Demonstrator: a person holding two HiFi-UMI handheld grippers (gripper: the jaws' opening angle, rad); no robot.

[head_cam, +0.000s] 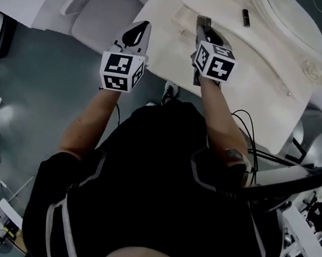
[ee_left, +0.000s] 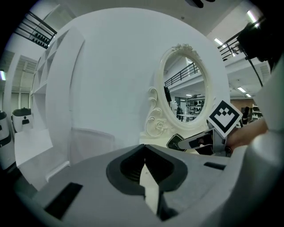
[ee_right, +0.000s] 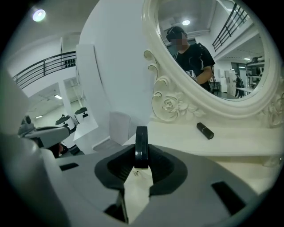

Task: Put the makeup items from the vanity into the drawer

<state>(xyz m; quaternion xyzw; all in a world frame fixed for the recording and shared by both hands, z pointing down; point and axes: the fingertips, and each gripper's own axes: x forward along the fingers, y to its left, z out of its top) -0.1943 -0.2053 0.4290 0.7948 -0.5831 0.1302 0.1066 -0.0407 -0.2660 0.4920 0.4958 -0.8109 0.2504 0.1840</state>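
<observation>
My right gripper (head_cam: 203, 29) is over the white vanity top (head_cam: 259, 80), shut on a thin black makeup case (ee_right: 141, 144) held on edge between its pads. From the left gripper view the same case (ee_left: 177, 142) sticks out of the right gripper's tips. A black lipstick (ee_right: 205, 130) lies on the vanity's raised shelf below the mirror, beyond the held case; the head view shows this lipstick (head_cam: 246, 17) too. My left gripper (head_cam: 138, 30) hovers off the vanity's left edge. Its jaws (ee_left: 144, 162) are shut, with nothing between them. I cannot make out a drawer.
An oval mirror in an ornate cream frame (ee_right: 171, 104) stands at the back of the vanity. A pale upholstered chair (head_cam: 104, 10) sits left of the vanity. Grey floor (head_cam: 39, 93) lies beside my left arm. Cables (head_cam: 250, 139) trail from my right arm.
</observation>
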